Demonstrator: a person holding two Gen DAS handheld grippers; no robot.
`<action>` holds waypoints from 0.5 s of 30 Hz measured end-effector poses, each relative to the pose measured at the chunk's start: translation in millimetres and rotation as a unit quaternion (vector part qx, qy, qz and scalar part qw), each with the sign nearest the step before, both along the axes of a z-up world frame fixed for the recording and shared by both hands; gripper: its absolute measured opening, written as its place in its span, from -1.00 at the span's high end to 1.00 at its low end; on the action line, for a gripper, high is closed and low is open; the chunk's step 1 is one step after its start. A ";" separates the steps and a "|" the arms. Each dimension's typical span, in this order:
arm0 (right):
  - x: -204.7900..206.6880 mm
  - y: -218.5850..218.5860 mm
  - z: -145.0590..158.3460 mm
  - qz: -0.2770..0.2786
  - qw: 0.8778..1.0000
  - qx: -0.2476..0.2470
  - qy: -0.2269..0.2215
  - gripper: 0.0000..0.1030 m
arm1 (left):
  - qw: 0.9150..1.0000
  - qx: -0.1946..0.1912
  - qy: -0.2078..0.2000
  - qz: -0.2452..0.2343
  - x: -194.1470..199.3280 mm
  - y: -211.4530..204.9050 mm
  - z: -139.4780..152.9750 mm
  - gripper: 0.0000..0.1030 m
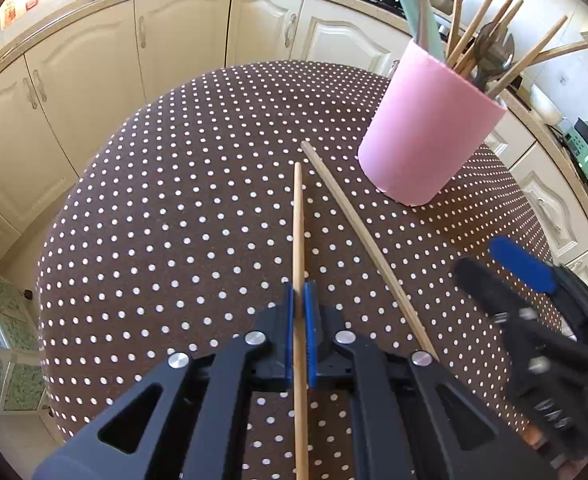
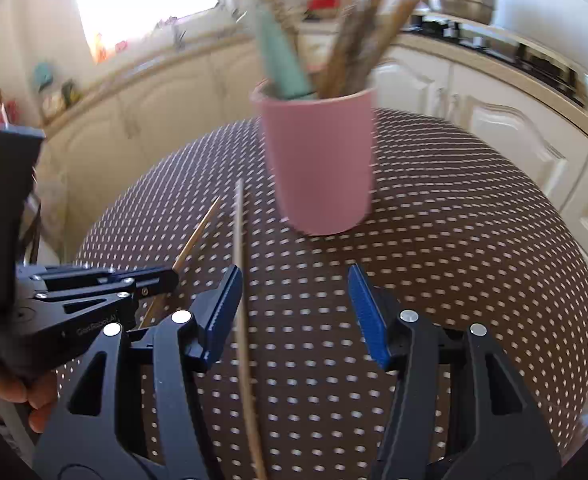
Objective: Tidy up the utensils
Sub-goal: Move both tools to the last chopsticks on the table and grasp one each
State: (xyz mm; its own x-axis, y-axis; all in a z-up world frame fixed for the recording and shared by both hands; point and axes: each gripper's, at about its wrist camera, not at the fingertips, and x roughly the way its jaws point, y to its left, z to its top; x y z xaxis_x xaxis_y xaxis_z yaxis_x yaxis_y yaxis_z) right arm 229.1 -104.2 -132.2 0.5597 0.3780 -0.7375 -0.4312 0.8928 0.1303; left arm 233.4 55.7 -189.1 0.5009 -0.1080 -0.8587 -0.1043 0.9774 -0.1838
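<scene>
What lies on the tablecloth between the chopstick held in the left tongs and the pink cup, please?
A second chopstick lies loose on the dotted tablecloth between the held chopstick and the pink cup; the left wrist view shows it most clearly.

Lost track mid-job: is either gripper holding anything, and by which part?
The left gripper is shut on one wooden chopstick, partway along its shaft. The right gripper is open, holding nothing; the second chopstick lies between its fingers, ungripped.

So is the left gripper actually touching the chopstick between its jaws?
Touching. In the left wrist view the left gripper has both blue pads pressed flat against the chopstick, with no gap on either side.
</scene>
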 end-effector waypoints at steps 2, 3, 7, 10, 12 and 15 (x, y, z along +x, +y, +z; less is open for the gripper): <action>3.1 13.7 -2.0 0.017 1.000 -0.018 0.012 0.07 | 1.000 0.001 -0.006 0.000 0.9 9.2 2.7 0.89; 5.3 19.7 -4.3 0.023 0.999 -0.023 0.019 0.13 | 1.000 0.001 -0.009 0.001 -0.2 12.3 4.4 0.89; 12.5 43.0 -10.9 0.046 0.997 -0.050 0.044 0.32 | 1.000 0.000 -0.017 0.005 -3.0 24.0 11.2 0.89; 17.0 58.3 -12.7 0.058 0.994 -0.067 0.056 0.37 | 1.000 0.000 -0.021 0.008 -5.5 26.5 15.5 0.89; 18.6 67.6 -16.7 0.064 0.992 -0.083 0.065 0.48 | 1.000 -0.002 -0.022 0.009 -6.3 30.4 15.9 0.89; 21.9 76.1 -23.1 0.069 0.991 -0.092 0.074 0.74 | 1.000 -0.005 -0.023 0.009 -9.8 35.7 15.3 0.89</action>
